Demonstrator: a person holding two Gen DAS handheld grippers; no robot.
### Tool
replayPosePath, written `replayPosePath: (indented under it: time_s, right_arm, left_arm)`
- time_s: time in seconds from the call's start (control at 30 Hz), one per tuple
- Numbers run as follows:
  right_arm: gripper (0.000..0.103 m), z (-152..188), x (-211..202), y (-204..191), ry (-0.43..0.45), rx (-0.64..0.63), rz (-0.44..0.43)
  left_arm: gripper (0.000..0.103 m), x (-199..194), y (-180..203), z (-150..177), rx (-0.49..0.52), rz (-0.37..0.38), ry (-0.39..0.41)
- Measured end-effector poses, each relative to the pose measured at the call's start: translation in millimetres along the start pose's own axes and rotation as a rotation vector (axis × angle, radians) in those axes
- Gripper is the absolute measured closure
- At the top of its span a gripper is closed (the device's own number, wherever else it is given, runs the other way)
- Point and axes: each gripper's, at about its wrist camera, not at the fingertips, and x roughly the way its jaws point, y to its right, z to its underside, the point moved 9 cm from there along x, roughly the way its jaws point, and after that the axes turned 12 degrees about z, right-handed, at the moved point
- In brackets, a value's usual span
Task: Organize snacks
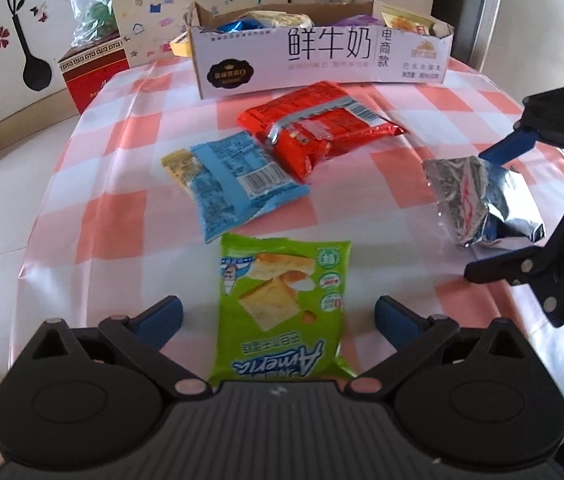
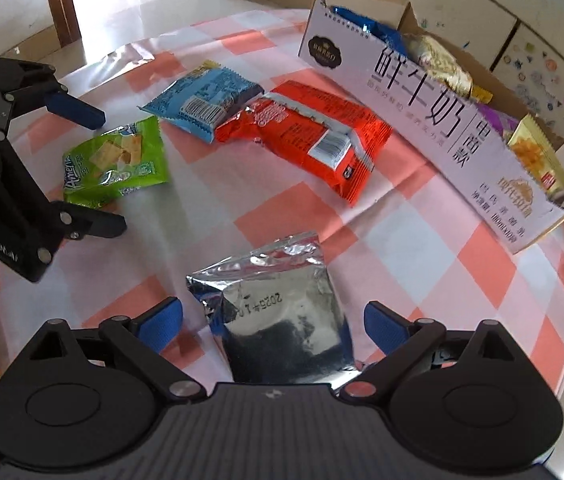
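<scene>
Packets crowd the checked tablecloth (image 1: 94, 216) before the milk carton box (image 1: 321, 60).
From left wrist view: bare cloth at 9 o'clock; green packet (image 1: 282, 304) dead centre, blue packet (image 1: 234, 184) and red packet (image 1: 313, 128) at 12, silver packet (image 1: 477, 200) at 3.

A home: wall decals (image 1: 22, 36), checked tablecloth (image 1: 122, 184) (pink and white), tiled floor (image 2: 130, 4).

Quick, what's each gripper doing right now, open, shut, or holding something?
Left gripper: open, holding nothing, green snack bag lying between its fingers.
Right gripper: open, holding nothing, silver foil bag lying between its fingers.
</scene>
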Motion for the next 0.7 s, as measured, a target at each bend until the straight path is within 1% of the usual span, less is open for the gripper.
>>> replayPosePath:
  time_s: [0.07, 0.1, 0.17, 0.2, 0.23, 0.27, 0.33, 0.37, 0.4, 0.43, 0.53, 0.7]
  right_arm:
    - [0.005, 0, 0, 0, -0.011, 0.011, -0.012]
    - [0.007, 0, 0, -1, -0.016, 0.020, -0.019]
    - [0.015, 0, -1, 0, -0.022, 0.037, -0.029]
    - [0.018, -1, -2, 0, -0.019, 0.042, -0.026]
    - [0.023, -1, -4, -1, -0.015, 0.045, -0.023]
    - [0.028, -2, -5, -2, -0.014, 0.048, -0.022]
    - [0.033, -2, -8, -5, -0.011, 0.047, -0.018]
    - [0.034, -2, -10, -6, -0.008, 0.043, -0.015]
    - [0.034, -2, -11, -8, -0.005, 0.038, -0.010]
    - [0.034, -2, -12, -9, -0.002, 0.032, -0.002]
    - [0.035, -4, -19, -13, 0.021, 0.012, 0.020]
    - [0.035, -12, -33, -9, 0.073, 0.035, 0.066]
  left_arm:
    - [0.006, 0, 2, -1, -0.009, 0.018, 0.001]
    - [0.009, 0, 3, -2, -0.005, 0.019, 0.003]
    - [0.020, -2, 8, -3, 0.021, 0.031, 0.008]
    - [0.029, -3, 11, -4, 0.027, 0.044, 0.009]
    - [0.037, -4, 14, -5, 0.030, 0.049, 0.008]
    - [0.039, -5, 17, -5, 0.037, 0.052, 0.008]
    - [0.045, -6, 20, -6, 0.046, 0.050, 0.008]
    - [0.047, -6, 20, -6, 0.043, 0.050, 0.009]
    - [0.051, -7, 21, -7, 0.040, 0.050, 0.008]
    - [0.053, -8, 21, -7, 0.038, 0.048, 0.006]
    - [0.054, -9, 21, -6, 0.054, 0.024, 0.002]
    - [0.054, -15, 18, -8, 0.050, -0.014, 0.018]
